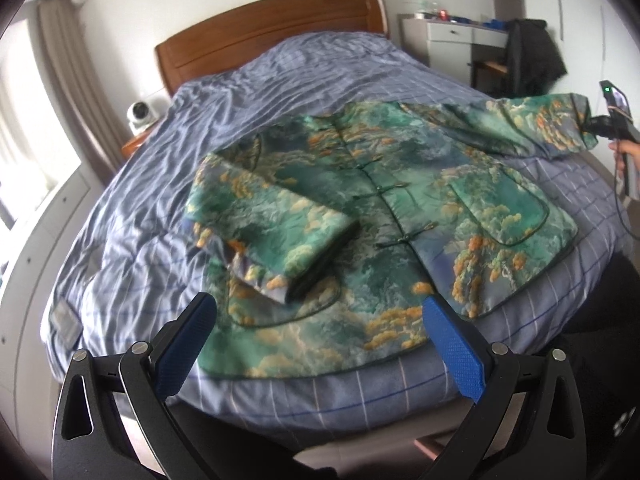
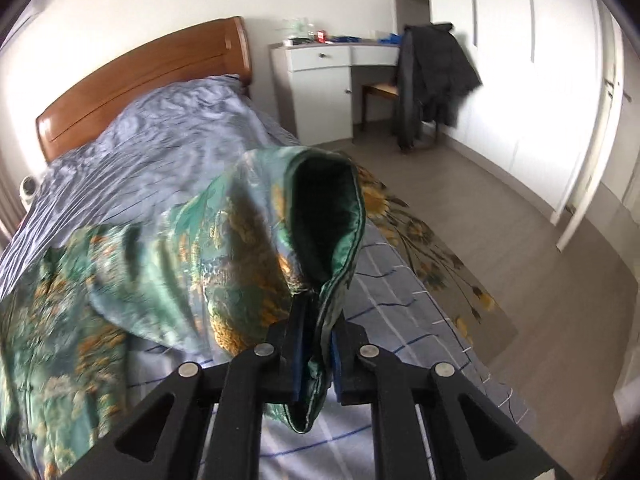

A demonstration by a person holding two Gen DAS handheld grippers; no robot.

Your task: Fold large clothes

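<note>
One sleeve (image 2: 320,216) pinched – right gripper (image 2: 316,360) | left gripper (image 1: 320,344) spread (empty) | jacket (image 1: 384,216) – bed (image 1: 280,80)

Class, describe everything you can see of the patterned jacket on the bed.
The jacket is glossy, satin-looking fabric printed in green, blue and orange, with dark piping, knot buttons down the front and patch pockets. It lies front up on the checked blue quilt. One sleeve is folded across its body; the other sleeve's cuff is clamped in the right gripper.

left tool (image 1: 320,344) spread wide, right tool (image 2: 316,344) clamped
</note>
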